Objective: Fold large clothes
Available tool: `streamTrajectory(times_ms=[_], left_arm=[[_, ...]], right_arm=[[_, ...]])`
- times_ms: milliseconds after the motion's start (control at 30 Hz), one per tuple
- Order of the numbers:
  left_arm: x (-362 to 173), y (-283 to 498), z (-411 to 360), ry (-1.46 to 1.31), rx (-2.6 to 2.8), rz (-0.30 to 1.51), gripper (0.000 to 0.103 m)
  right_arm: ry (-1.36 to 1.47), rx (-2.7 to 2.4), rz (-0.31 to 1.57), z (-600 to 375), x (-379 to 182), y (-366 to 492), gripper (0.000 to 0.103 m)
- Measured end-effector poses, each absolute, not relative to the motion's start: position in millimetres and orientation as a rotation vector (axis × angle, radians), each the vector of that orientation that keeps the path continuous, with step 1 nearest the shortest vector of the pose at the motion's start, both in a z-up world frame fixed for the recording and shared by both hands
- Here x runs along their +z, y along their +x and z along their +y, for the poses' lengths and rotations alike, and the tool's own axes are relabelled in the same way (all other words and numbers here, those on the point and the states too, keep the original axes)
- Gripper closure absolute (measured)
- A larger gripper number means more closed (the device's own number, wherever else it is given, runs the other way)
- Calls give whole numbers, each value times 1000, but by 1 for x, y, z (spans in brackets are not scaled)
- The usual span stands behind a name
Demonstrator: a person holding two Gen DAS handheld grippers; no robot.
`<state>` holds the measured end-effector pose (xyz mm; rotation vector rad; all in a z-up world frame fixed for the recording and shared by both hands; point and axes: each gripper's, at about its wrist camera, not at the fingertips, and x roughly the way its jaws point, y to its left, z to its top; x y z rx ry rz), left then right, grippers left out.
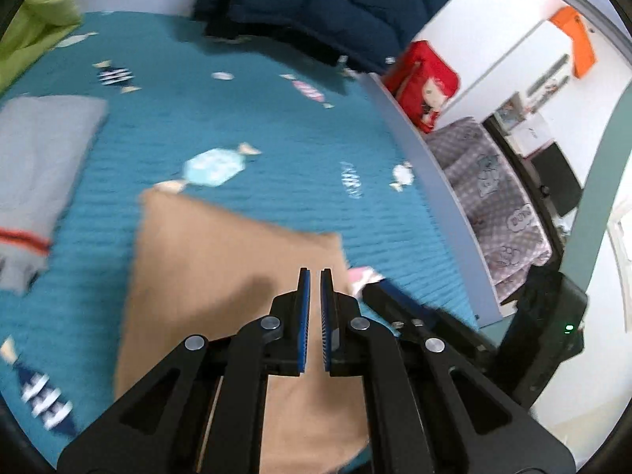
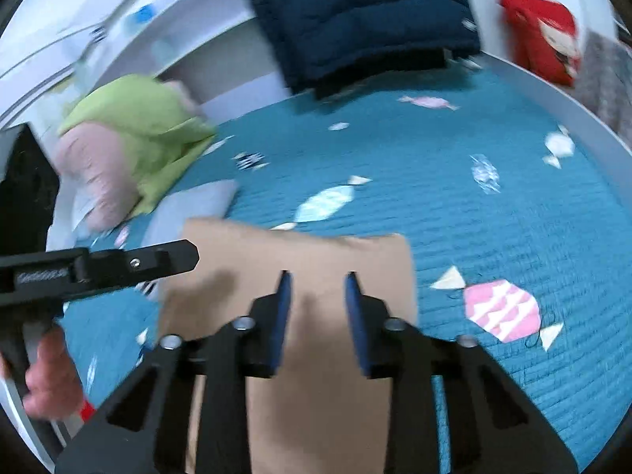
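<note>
Teal quilt (image 1: 276, 126) serves as the folding surface; tan garment (image 2: 308, 252) lies flat on it, squared into a rectangle, likely a finished fold. Left gripper (image 1: 315, 276) hangs over it, jaws nearly together, empty. Right gripper (image 2: 318, 280): jaws apart, holding nothing.

Left hand-held gripper (image 1: 315, 276), jaws nearly together, above folded tan garment (image 1: 221, 276).

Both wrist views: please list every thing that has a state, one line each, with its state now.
Tan garment: folded, flat on the bed.
Grey garment: folded, flat beside the tan one.
Navy puffer jacket: unfolded, at the far edge.
Green garment: crumpled in a heap.
Left gripper: shut, holding nothing.
Right gripper: open, holding nothing.
</note>
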<state>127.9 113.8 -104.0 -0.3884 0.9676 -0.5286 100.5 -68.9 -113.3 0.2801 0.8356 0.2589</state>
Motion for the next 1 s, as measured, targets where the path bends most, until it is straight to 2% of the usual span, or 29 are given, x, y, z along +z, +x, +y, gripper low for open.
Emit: streamTrajectory(times_ms=[100, 233, 500, 633, 800, 933, 1000], left_arm=[[-139, 145, 106, -307, -382, 987, 99], [-187, 152, 137, -400, -264, 1040, 101], [-217, 156, 177, -416, -142, 954, 101], [-244, 161, 197, -546, -206, 941, 100], [-229, 156, 186, -448, -195, 943, 101], [-188, 151, 162, -267, -198, 887, 100], [-179, 160, 154, -274, -242, 871, 100]], right_arm=[[281, 211, 823, -65, -128, 109, 89], [236, 275, 837, -40, -138, 121, 89], [47, 280, 873, 28, -181, 151, 89], [19, 235, 841, 34, -200, 150, 91], [25, 257, 877, 28, -184, 151, 91], [104, 298, 863, 13, -161, 156, 88], [131, 315, 859, 10, -158, 164, 88]])
